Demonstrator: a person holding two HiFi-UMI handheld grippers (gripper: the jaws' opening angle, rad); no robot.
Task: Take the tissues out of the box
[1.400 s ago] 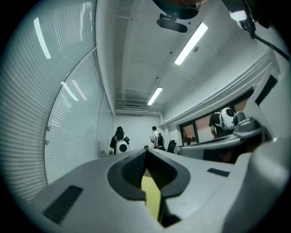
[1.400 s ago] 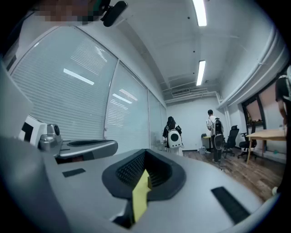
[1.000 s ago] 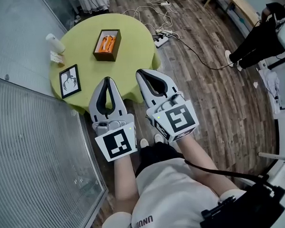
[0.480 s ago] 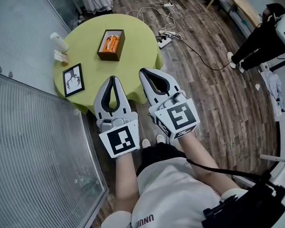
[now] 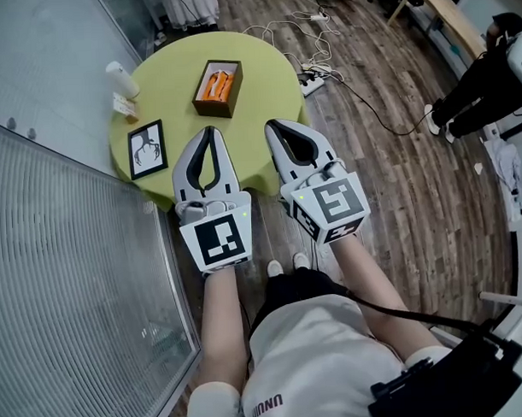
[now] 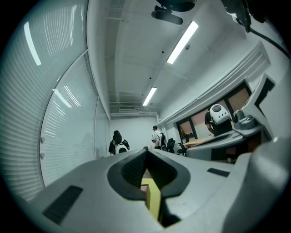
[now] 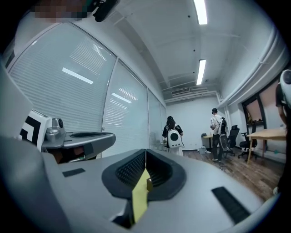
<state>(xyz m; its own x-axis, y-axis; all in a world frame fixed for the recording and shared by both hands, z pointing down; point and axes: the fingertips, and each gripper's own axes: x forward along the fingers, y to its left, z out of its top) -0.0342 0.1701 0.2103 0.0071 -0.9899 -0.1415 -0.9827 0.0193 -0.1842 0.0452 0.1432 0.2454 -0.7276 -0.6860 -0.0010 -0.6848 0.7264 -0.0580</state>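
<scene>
A brown open-topped box (image 5: 217,88) with orange tissues inside stands on the round green table (image 5: 260,67). My left gripper (image 5: 209,131) is over the table's near edge, short of the box, shut with nothing in it. My right gripper (image 5: 272,124) is beside it, to the right, also shut and empty. In the left gripper view the jaws of the left gripper (image 6: 146,151) meet, and a sliver of the box (image 6: 143,189) and the table (image 6: 154,200) shows beneath them. The right gripper (image 7: 145,150) shows the same in its own view, with the box (image 7: 149,184) small in the gap.
A black picture frame (image 5: 148,148), a white bottle (image 5: 122,80) and a small card (image 5: 126,106) sit on the table's left side. A glass wall with blinds (image 5: 67,278) runs along the left. A power strip and cables (image 5: 318,70) lie on the wooden floor. A person (image 5: 487,76) stands at the far right.
Both grippers have moved a little forward over the table's near edge, closer to the box. Both stay shut and empty throughout.
</scene>
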